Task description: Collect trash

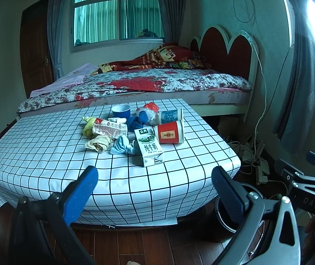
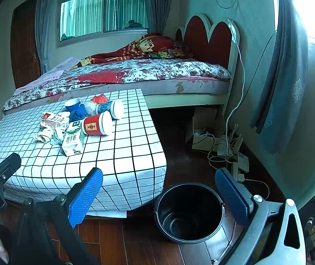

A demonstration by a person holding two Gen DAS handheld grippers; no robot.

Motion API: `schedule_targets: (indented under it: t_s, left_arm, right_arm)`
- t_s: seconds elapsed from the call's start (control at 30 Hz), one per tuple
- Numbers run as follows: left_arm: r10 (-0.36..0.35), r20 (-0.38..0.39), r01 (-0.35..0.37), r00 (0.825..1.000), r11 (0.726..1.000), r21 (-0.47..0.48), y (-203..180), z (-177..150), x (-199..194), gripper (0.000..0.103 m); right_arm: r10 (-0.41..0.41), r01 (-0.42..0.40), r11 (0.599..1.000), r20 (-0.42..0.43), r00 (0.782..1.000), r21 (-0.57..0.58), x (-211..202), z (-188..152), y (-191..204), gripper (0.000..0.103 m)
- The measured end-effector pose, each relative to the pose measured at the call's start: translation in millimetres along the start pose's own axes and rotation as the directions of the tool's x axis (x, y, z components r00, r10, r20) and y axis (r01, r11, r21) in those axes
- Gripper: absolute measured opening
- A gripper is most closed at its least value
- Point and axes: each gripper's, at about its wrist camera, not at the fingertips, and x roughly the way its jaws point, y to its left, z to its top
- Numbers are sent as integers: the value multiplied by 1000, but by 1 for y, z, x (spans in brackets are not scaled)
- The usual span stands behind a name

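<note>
Both grippers, left gripper point(image 1: 155, 185) and right gripper point(image 2: 158, 187), spread wide, nothing held; black bucket point(image 2: 190, 213) bare inside.

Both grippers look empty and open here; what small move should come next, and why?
Probably move the left gripper forward to the milk carton: it is the nearest trash on the table, and the black bucket on the floor holds nothing.

a home bedroom: a floral-quilted bed with red scalloped headboard point(image 1: 225, 44), a curtained window point(image 1: 117, 13) behind it, a brown wooden door point(image 1: 36, 48) left of it.
</note>
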Motion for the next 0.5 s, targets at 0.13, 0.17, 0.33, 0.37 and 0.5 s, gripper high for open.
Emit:
schedule_targets:
  t_s: [0.13,0.17,0.33,0.37,0.5]
  left_arm:
    - [5,0,-5,1000,1000,1,0,0,0,102]
    - [5,-2,-5,1000,1000,0,0,-1,1,102]
    - [3,-4,-3,1000,1000,-3,-1,-2,1,102]
    - [3,-5,-3,1000,1000,-3,-1,-2,2,102]
    - [5,-8,-5,1000,1000,-4,-1,-2,3,102]
  right_arm:
    - [-1,1,1000,-1,1000,1,1,-2,1,102]
    - [0,0,1000,-1,1000,1,1,-2,1,102]
    - [-3,3,1000,-4,1000,0,2,-3,2,102]
    - [-2,2,1000,-5,1000,0,2,-3,2,102]
    - [0,0,1000,-10,1000,-1,4,-4,2,102]
